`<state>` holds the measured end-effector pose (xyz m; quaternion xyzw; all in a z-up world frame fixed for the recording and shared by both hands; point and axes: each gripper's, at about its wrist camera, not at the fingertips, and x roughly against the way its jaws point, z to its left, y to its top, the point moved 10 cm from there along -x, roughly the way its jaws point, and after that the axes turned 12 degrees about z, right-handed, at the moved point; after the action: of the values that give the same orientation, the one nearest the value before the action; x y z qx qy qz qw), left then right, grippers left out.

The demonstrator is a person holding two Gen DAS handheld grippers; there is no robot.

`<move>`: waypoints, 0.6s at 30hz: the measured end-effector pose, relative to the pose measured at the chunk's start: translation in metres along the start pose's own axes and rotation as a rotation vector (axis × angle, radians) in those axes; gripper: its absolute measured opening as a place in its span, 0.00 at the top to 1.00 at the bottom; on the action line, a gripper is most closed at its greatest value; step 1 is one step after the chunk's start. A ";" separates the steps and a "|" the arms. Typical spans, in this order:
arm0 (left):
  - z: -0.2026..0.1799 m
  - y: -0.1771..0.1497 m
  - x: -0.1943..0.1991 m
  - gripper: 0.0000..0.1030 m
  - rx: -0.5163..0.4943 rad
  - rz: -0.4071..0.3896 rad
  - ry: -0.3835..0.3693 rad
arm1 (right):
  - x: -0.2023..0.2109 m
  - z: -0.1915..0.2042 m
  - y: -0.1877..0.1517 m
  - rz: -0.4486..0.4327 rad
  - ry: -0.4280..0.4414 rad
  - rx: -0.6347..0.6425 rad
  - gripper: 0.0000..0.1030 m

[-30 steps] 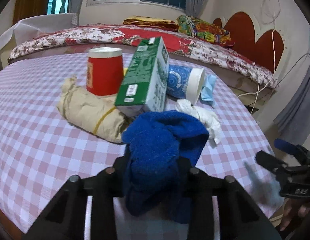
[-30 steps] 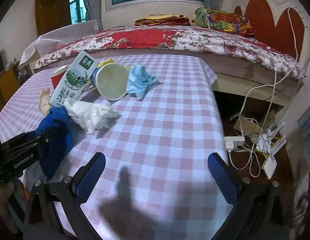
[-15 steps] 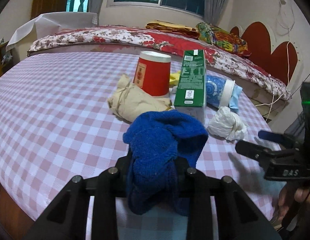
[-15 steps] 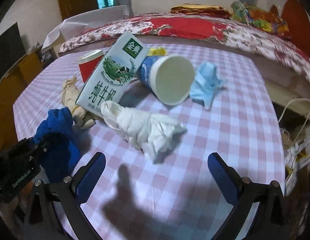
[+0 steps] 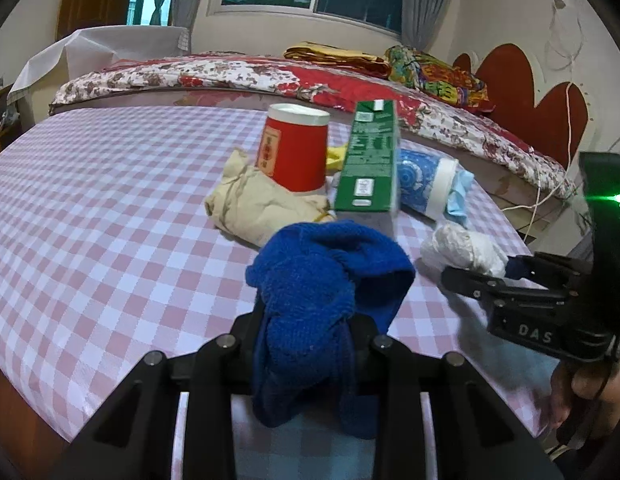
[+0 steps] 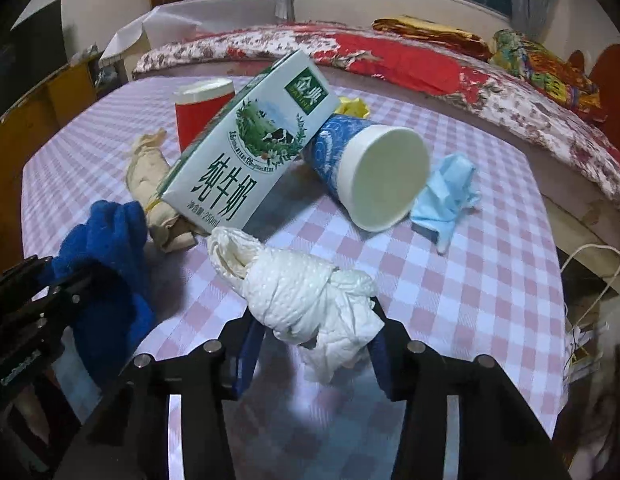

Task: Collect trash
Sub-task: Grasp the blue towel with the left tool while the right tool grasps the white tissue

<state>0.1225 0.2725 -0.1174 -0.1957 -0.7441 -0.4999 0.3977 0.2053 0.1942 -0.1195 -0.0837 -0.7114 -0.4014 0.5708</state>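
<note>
Two grippers, two soft loads, and the left wrist view goes first. The left gripper (image 5: 306,344) has its jaws pinched in on a blue towelling cloth (image 5: 325,292), which bulges up between them and droops over the front. Judging by that sag, it is light, floppy and grippy, so a pinch through the bunched middle should do. Beyond it on the pink checked tablecloth (image 5: 110,240) sits the rest of the rubbish: a beige paper bundle tied with a yellow band (image 5: 262,208), a red paper cup (image 5: 296,152) standing mouth-down, and a green milk carton (image 5: 369,164) leaning against a blue paper cup (image 5: 421,184) on its side. Off to the right, the right gripper (image 5: 485,276) reaches the crumpled white tissue (image 5: 465,248).

Over to the right wrist view. The jaws here stand close either side of the tissue (image 6: 310,300), the near end of the wad down between them; whether they are squeezing it yet is hard to call. It is dimpled, twisted and creased, near weightless I'd say, and it will crush without springing back, so the thick knot in the middle is the place to grab. Behind it the carton (image 6: 250,156) shows its white face with a cow picture, propped on the blue cup (image 6: 369,172). A crumpled light blue face mask (image 6: 445,196) lies just right of that cup.
</note>
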 end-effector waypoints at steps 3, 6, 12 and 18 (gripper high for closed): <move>-0.011 -0.004 0.004 0.69 -0.019 -0.001 -0.006 | 0.012 -0.012 -0.011 -0.018 -0.006 -0.047 0.52; -0.023 -0.009 0.006 0.69 -0.038 0.001 -0.012 | 0.024 -0.026 -0.023 -0.030 -0.013 -0.089 0.52; -0.052 -0.013 0.011 0.69 -0.082 0.000 -0.038 | 0.050 -0.061 -0.049 -0.057 -0.034 -0.176 0.52; -0.088 -0.017 0.014 0.69 -0.141 0.002 -0.077 | 0.073 -0.098 -0.078 -0.082 -0.070 -0.259 0.51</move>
<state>0.1371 0.1847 -0.1003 -0.2430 -0.7216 -0.5427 0.3547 0.2090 0.0527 -0.0896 -0.1416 -0.6758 -0.5096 0.5133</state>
